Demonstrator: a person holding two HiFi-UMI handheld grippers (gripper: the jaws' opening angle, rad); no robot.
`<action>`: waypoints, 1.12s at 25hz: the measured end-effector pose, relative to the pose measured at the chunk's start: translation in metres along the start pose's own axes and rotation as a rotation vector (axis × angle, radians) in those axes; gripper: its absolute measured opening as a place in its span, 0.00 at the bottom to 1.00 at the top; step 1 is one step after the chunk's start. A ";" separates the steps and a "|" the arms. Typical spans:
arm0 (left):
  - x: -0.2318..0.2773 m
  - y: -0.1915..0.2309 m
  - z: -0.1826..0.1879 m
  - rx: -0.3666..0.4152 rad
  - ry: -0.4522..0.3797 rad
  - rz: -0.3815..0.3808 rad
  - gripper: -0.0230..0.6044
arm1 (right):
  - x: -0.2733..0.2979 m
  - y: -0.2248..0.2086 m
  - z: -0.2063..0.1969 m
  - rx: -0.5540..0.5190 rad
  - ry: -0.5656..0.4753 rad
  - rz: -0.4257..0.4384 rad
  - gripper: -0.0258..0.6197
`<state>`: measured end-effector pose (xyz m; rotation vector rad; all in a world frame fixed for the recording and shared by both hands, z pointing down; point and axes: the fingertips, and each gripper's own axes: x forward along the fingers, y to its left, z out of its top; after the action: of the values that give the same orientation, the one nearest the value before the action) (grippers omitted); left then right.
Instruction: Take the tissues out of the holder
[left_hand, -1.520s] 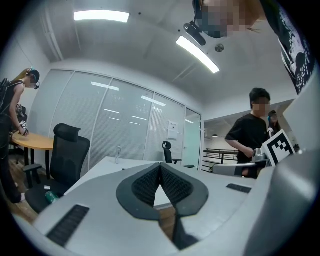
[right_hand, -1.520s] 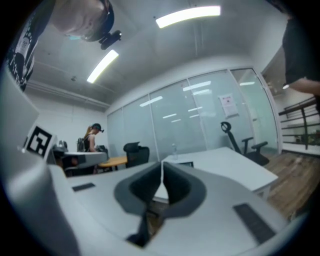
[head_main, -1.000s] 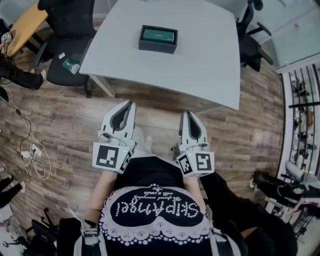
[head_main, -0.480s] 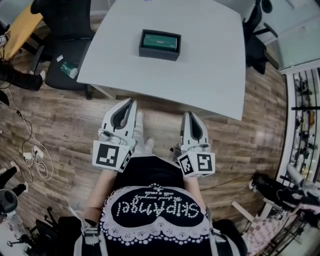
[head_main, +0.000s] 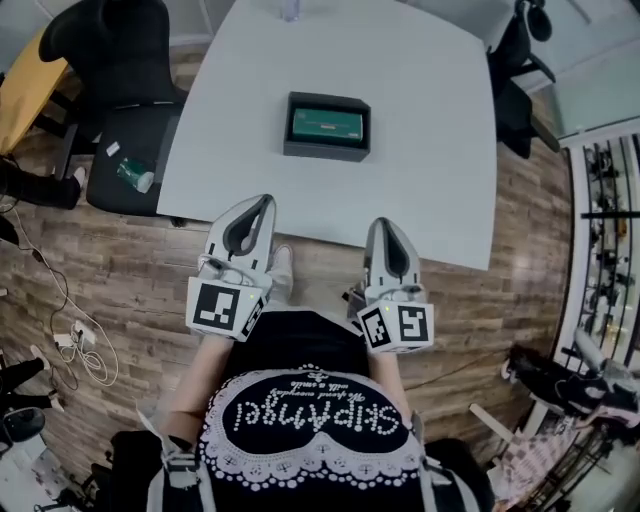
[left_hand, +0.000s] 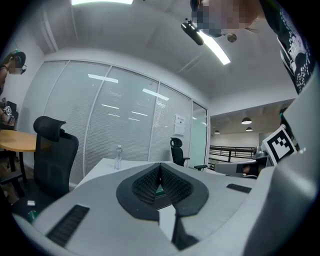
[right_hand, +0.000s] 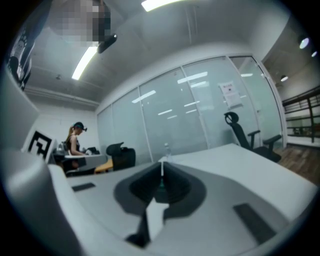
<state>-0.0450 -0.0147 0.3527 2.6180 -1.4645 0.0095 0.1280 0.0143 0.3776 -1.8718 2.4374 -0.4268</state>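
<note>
And here's the pack of tissues (head_main: 327, 124), green, lying flat inside the dark rectangular holder (head_main: 325, 152), untouched. The holder sits around the middle of the white table (head_main: 430, 120), with bare tabletop on every side of it.

Both claws are well short of it. The left gripper (head_main: 262, 201) hangs at the table's near edge, nose pointing toward the holder, which lies ahead of it and a little to its right. In the left gripper view, the left gripper (left_hand: 160, 167) is clenched, ribbed pads pressed together with nothing between them; a sliver of green shows past the tips, out on the table.

The right gripper (head_main: 384, 222) is also at the table's near edge, just beside its partner, with the holder ahead and slightly to its left. In its own view, the right gripper (right_hand: 161, 165) is clenched too, empty, the same speck of green beyond the tips.

At the table's far edge stands a clear bottle (head_main: 290, 8), well apart from the holder. A black office chair (head_main: 125, 70) waits off the table's left side, another chair (head_main: 515, 60) off its right, and wood-plank floor (head_main: 110, 260) runs under the table.
</note>
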 end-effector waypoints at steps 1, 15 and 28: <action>0.005 0.006 0.001 -0.001 0.001 -0.007 0.07 | 0.006 0.001 0.002 0.002 -0.005 -0.008 0.09; 0.047 0.035 0.001 -0.039 0.021 0.018 0.07 | 0.058 -0.007 0.004 0.028 0.022 0.020 0.09; 0.102 0.031 0.012 -0.040 -0.008 0.124 0.07 | 0.106 -0.059 0.025 -0.003 0.063 0.155 0.09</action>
<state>-0.0188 -0.1190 0.3520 2.4949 -1.6101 -0.0173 0.1599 -0.1052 0.3824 -1.6792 2.6006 -0.4813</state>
